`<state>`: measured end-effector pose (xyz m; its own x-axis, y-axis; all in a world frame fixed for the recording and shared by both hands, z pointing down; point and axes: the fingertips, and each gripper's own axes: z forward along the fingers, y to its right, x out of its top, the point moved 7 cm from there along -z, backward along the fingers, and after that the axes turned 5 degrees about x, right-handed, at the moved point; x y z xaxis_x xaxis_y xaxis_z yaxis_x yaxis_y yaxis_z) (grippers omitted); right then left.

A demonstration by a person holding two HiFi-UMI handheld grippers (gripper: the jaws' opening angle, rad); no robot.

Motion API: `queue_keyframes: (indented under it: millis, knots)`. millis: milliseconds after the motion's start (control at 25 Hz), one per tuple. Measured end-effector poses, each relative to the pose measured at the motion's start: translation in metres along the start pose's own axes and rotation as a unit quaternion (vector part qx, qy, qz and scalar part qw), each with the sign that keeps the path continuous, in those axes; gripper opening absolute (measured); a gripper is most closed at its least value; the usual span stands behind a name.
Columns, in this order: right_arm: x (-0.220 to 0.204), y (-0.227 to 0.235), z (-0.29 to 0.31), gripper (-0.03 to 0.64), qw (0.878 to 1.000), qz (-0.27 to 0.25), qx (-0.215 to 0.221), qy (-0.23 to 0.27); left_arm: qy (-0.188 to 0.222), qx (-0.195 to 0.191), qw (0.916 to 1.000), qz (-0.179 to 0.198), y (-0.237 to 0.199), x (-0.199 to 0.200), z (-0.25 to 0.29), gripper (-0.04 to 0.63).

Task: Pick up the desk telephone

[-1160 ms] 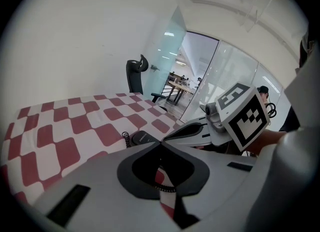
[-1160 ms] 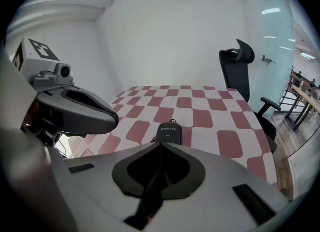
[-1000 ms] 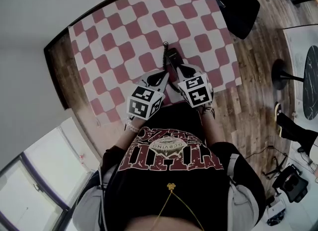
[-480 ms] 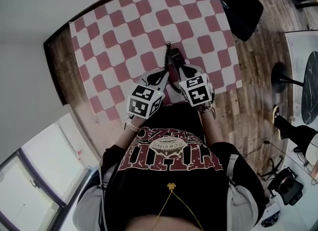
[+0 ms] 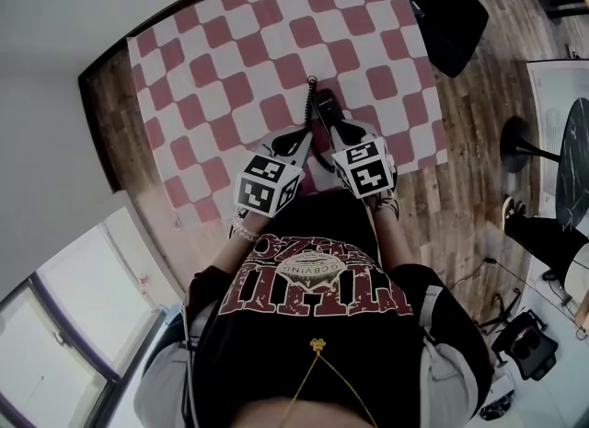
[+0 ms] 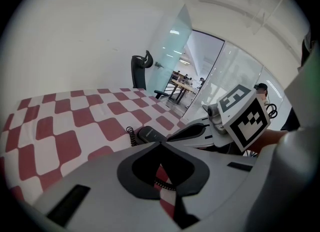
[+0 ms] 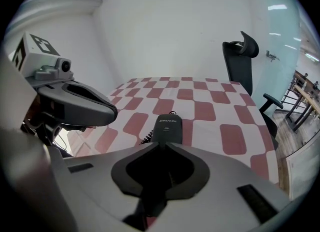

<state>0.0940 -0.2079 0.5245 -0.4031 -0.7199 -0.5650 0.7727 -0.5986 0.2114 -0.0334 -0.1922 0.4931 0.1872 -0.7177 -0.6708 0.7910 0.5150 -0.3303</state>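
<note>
Even soft daylight, fisheye bending, dark vignetted corners

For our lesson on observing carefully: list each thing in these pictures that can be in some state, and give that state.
left gripper: jaws together, nothing plainly pinched.
right gripper: jaws together, tips at the handset's near end.
handset: off any base, pointing away from the person; held or not, unclear.
cord: coiled, slack.
tablecloth: spread flat.
chair: empty.
</note>
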Motion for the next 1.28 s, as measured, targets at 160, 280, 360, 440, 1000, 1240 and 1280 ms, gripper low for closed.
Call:
queue_keyframes:
  millis: [160, 280, 360, 440, 1000, 1240, 1280]
  knots:
    - [0.002, -0.002, -0.001, 0.091, 1.0, 0.003, -0.001, 0.004, -0.004, -0.003, 1.0, -0.002, -0.001, -0.001, 0.0, 0.008]
    - [0.003, -0.001, 0.0, 0.133, 1.0, 0.002, -0.011, 0.005, -0.004, -0.004, 1.0, -0.003, -0.001, -0.001, 0.001, 0.008]
    - [0.003, 0.0, 0.002, 0.174, 1.0, 0.003, -0.014, 0.004, -0.004, -0.005, 1.0, -0.003, -0.001, -0.002, 0.001, 0.008]
    - [0.004, 0.001, 0.004, 0.191, 1.0, 0.004, -0.017, 0.005, -0.006, -0.007, 1.0, -0.004, -0.001, -0.003, 0.001, 0.008]
    - [-0.001, 0.007, 0.027, 0.27, 0.999, 0.021, -0.007, -0.026, -0.013, -0.009, 0.9998, -0.014, -0.005, -0.007, 0.004, 0.008]
    - [-0.003, 0.008, 0.037, 0.27, 0.999, 0.034, -0.004, -0.036, -0.015, -0.009, 0.9997, -0.018, -0.006, -0.008, 0.004, 0.008]
    - [-0.004, 0.009, 0.039, 0.27, 0.999, 0.038, -0.005, -0.036, -0.015, -0.008, 0.9997, -0.019, -0.007, -0.009, 0.004, 0.008]
